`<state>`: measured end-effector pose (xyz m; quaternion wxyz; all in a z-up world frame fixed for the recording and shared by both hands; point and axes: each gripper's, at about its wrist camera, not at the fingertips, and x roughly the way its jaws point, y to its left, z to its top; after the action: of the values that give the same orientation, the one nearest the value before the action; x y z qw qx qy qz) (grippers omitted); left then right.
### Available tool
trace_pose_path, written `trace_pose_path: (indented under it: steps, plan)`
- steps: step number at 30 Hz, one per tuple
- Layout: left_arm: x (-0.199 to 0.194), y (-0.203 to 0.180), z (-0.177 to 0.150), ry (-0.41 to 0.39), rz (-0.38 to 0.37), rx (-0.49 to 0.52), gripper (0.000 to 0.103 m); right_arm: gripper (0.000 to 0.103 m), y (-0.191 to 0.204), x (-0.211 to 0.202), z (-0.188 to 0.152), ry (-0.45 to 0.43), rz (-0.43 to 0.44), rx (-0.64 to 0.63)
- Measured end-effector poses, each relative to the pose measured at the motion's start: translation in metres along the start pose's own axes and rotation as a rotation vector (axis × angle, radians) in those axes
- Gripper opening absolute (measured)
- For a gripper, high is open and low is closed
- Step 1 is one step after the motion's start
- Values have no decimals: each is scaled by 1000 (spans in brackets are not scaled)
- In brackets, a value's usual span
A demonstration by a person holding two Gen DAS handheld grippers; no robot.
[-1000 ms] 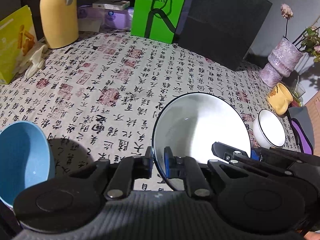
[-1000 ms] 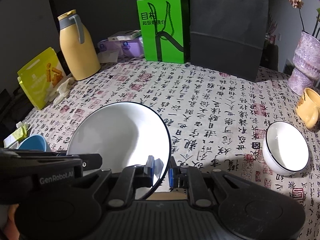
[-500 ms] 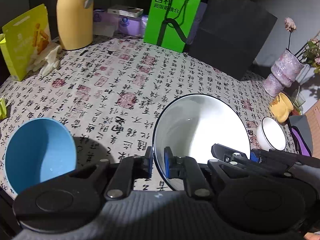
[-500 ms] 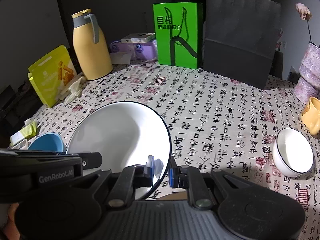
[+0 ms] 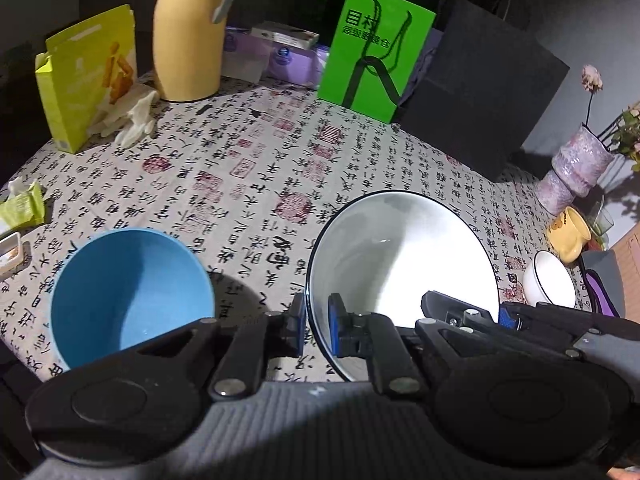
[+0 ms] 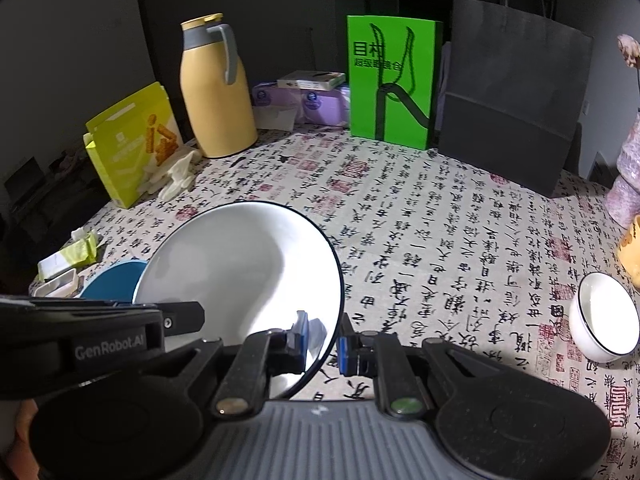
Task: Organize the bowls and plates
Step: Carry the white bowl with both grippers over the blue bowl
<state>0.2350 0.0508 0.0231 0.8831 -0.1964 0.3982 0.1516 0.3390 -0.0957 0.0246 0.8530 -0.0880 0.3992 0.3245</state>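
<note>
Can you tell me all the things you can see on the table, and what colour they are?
Big bowl: 1, white, dark rim, held at front.
Blue bowl: 1, front left.
Small bowl: 1, white, right.
Jug: 1, yellow, back left.
Snack box: 1, yellow-green, left.
Green bag: 1, back.
Black bag: 1, back right.
Mug: 1, yellow, right.
Vase: 1, purple, right.
Tablecloth: 1, white, black writing.
Left gripper, right gripper: 2, black, blue fingers pinching big bowl's rim.

The large white bowl looks glazed and glossy, as does the small white bowl; the blue bowl is matt; printed cloth covers the counter; the green bag is smooth paper
</note>
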Motion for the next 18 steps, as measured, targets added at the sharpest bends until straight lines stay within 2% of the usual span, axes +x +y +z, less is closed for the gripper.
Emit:
trace_pose_path:
  steps: [18]
  plan:
    - [-25,57,-5,-37,24,-72,12,14,57,3,3,-6,45,-62]
